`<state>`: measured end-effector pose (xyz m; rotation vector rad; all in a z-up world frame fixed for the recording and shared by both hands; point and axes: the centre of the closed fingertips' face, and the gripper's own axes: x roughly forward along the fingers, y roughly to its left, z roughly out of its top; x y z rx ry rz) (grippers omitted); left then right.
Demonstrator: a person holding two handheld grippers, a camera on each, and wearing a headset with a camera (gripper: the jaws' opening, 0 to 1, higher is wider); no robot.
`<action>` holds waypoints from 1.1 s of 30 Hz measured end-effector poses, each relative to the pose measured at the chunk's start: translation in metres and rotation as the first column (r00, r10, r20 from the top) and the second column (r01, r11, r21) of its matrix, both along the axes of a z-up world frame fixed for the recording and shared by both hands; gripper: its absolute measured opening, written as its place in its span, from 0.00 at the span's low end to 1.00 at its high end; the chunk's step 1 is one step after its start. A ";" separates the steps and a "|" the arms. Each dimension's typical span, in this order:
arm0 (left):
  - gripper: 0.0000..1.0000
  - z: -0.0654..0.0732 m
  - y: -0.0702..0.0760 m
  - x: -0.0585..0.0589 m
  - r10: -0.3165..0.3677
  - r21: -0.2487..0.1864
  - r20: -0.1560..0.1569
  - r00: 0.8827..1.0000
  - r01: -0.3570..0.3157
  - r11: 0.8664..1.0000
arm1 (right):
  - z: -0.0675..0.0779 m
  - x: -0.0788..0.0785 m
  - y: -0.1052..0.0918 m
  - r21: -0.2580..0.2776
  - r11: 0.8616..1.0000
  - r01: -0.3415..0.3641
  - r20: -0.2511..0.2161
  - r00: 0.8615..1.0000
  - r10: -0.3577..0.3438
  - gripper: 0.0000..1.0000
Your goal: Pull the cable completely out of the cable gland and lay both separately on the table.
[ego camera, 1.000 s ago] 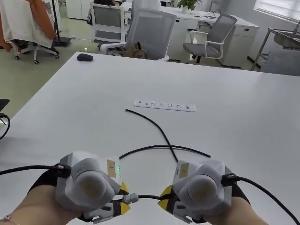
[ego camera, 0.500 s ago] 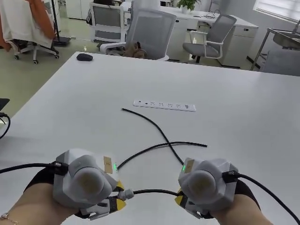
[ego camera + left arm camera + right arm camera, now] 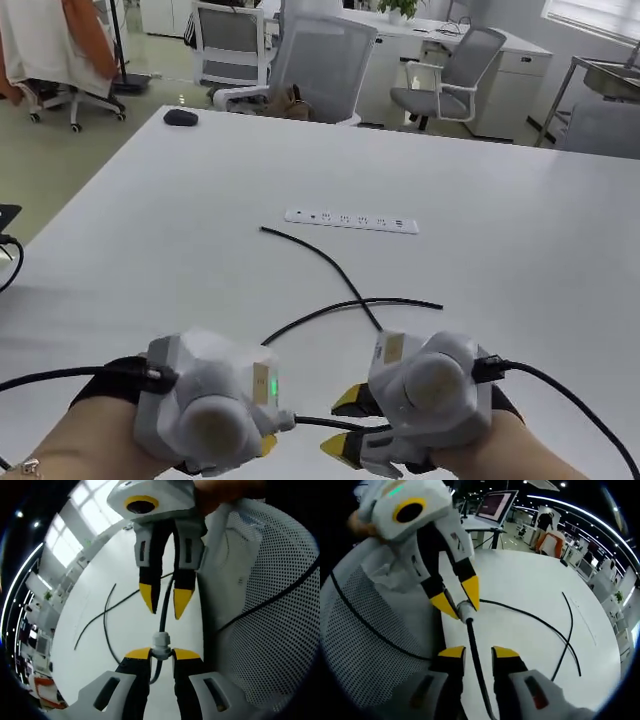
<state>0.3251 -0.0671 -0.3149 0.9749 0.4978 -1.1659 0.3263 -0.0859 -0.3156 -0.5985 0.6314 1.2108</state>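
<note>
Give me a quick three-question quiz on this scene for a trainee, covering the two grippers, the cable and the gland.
1. True or false: the cable is fully out of the gland.
2. Fill in: the right gripper's fingers are ____, with the cable running between them.
3. Which one holds the gland? A) left gripper B) right gripper C) neither

Key: 1 false; 2 open; 3 A.
</note>
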 end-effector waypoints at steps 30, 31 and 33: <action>0.20 0.007 -0.010 0.001 0.018 -0.175 -0.130 0.991 -0.041 0.984 | 0.019 -0.014 0.018 0.095 0.984 -0.148 0.048 0.988 0.144 0.02; 0.19 0.007 -0.009 0.002 0.019 -0.171 -0.125 0.992 -0.041 0.984 | 0.020 -0.015 0.019 0.100 0.983 -0.152 0.047 0.988 0.148 0.02; 0.18 0.006 -0.007 0.002 0.020 -0.155 -0.112 0.993 -0.038 0.987 | 0.020 -0.015 0.020 0.104 0.983 -0.152 0.049 0.988 0.148 0.02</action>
